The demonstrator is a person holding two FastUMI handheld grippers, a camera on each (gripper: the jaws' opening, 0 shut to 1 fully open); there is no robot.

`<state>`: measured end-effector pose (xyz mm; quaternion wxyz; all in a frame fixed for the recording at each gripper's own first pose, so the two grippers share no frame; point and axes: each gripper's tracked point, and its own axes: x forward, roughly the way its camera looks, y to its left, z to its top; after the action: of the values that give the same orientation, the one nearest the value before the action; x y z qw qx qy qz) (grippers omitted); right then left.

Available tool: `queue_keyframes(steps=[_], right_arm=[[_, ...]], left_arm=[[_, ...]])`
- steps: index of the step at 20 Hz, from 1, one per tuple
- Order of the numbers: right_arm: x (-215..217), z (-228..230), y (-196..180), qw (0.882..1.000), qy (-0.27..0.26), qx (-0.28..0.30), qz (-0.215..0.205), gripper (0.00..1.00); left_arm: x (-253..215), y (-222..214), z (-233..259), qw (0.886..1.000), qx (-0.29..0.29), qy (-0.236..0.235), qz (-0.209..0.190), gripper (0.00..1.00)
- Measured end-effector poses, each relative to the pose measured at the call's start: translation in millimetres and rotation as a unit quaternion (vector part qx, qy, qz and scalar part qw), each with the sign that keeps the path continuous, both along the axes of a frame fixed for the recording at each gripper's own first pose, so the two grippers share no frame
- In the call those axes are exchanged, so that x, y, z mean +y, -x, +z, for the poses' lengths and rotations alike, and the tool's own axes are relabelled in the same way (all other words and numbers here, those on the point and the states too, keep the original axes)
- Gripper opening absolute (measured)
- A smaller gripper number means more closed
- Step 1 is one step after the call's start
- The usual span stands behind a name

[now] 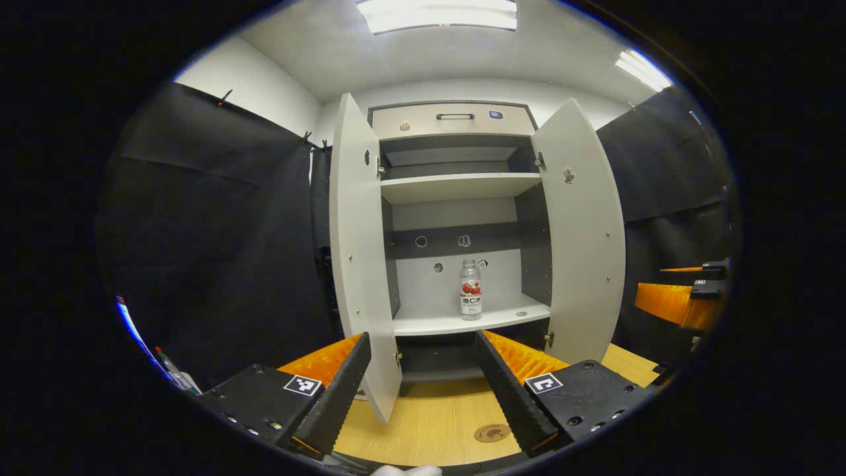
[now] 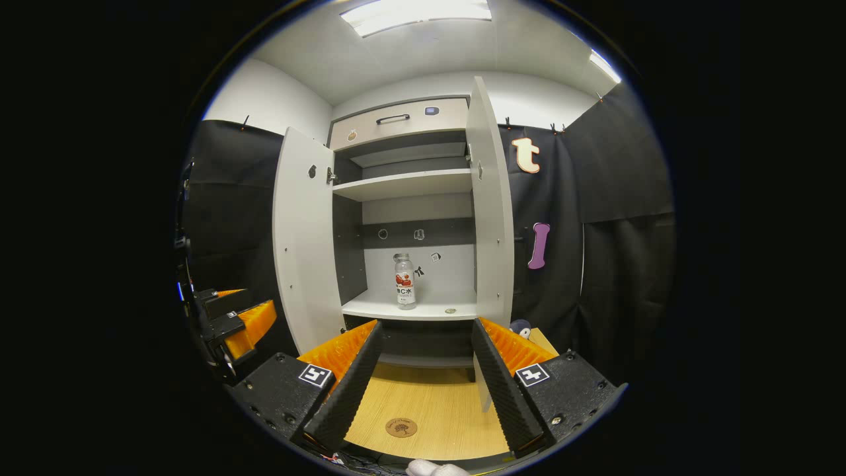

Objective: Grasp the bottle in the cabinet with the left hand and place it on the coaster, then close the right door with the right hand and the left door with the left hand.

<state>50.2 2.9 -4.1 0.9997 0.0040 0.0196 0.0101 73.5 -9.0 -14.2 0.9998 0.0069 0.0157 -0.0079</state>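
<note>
Nothing done yet — bottle (image 1: 470, 289) standing on the cabinet's lower shelf (image 1: 462, 322), coaster (image 1: 492, 433) lying bare on the counter (image 1: 423, 430). Both doors (image 1: 581, 238) hanging open. Left tongs (image 1: 423, 390) and right tongs (image 2: 423, 387) gaping, holding nothing — all steps remaining.

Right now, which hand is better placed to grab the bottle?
Left. The left tongs are open and the bottle on the cabinet shelf sits nearly centred ahead of them. The right tongs are open too, bottle slightly left of centre.
</note>
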Motion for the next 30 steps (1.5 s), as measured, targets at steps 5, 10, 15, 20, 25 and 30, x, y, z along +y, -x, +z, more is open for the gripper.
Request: queue_keyframes(steps=[5, 10, 15, 20, 25, 30], right_arm=[[-10, 9, -24, 1.0, 0.002, -0.002, 0.01, 0.83], [-19, 26, -46, 1.0, 0.013, -0.012, 0.019, 0.83], [-16, 27, -62, 0.999, 0.029, -0.011, 0.039, 0.83], [-10, 18, -72, 0.998, 0.038, 0.002, 0.057, 0.83], [-14, 3, -84, 0.997, 0.036, 0.027, 0.064, 0.83], [-21, -7, -90, 0.996, 0.054, 0.04, 0.063, 0.83]], left_arm=[[-26, -86, 10, 1.0, -0.017, -0.003, -0.014, 0.95], [-49, -183, 26, 0.999, -0.04, -0.01, -0.022, 0.96], [-79, -281, 24, 0.999, -0.029, 0.006, -0.037, 0.96], [-101, -355, -1, 0.999, -0.006, 0.012, -0.037, 0.96], [-104, -408, -34, 1.0, 0.023, -0.003, -0.017, 0.96], [-110, -437, -57, 0.999, 0.04, -0.002, -0.012, 0.96]])
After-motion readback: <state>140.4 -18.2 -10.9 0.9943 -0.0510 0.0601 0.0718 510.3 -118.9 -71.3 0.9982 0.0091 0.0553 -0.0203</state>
